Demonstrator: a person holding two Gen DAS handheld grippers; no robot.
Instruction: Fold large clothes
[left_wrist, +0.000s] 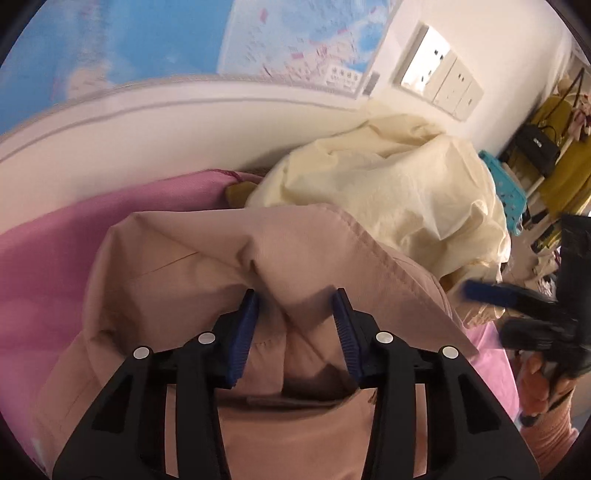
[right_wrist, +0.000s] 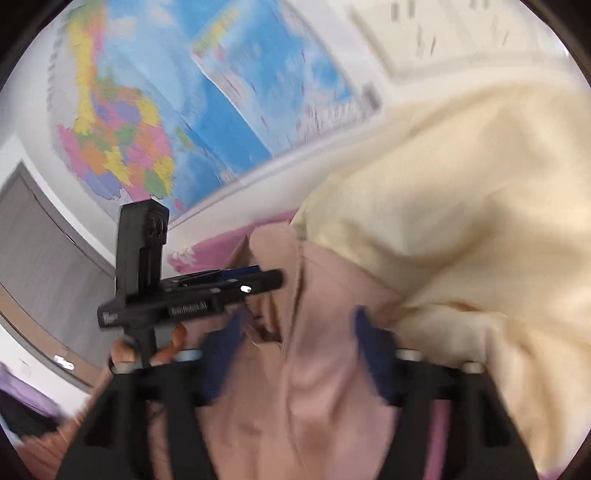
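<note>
A large dusty-pink garment (left_wrist: 236, 266) lies bunched on a pink sheet (left_wrist: 44, 266). My left gripper (left_wrist: 297, 301) is open, its blue pads (left_wrist: 245, 328) on either side of a raised fold of this garment. It also shows in the right wrist view (right_wrist: 325, 350), blurred. My right gripper (right_wrist: 299, 325) is open over the same garment, a ridge of cloth between its fingers. The right gripper also shows at the right edge of the left wrist view (left_wrist: 480, 291). The left gripper shows in the right wrist view (right_wrist: 258, 277), side on.
A crumpled cream garment (left_wrist: 391, 184) lies behind and right of the pink one. A white wall with a world map (right_wrist: 155, 110) stands close behind. Wall sockets (left_wrist: 439, 74) are at upper right. A rack with bags and yellow clothes (left_wrist: 554, 147) stands far right.
</note>
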